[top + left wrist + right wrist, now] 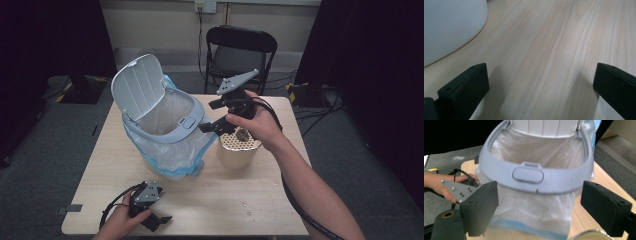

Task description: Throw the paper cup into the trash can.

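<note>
High view: left gripper (159,218) is resting at the table's (225,200) near edge, jaws spread, nothing between. Lined bin (162,122) is standing mid-table, lid up. Right gripper (212,115), jaws apart and empty, is hovering over the perforated cup (237,150).

The table (549,50) was pale wood with a smooth, matt grain. The bin (165,131) had a matt grey-blue plastic rim and a thin, crinkled, translucent plastic liner (531,210). The cup (238,150) looked metallic gold, its top perforated.
</note>
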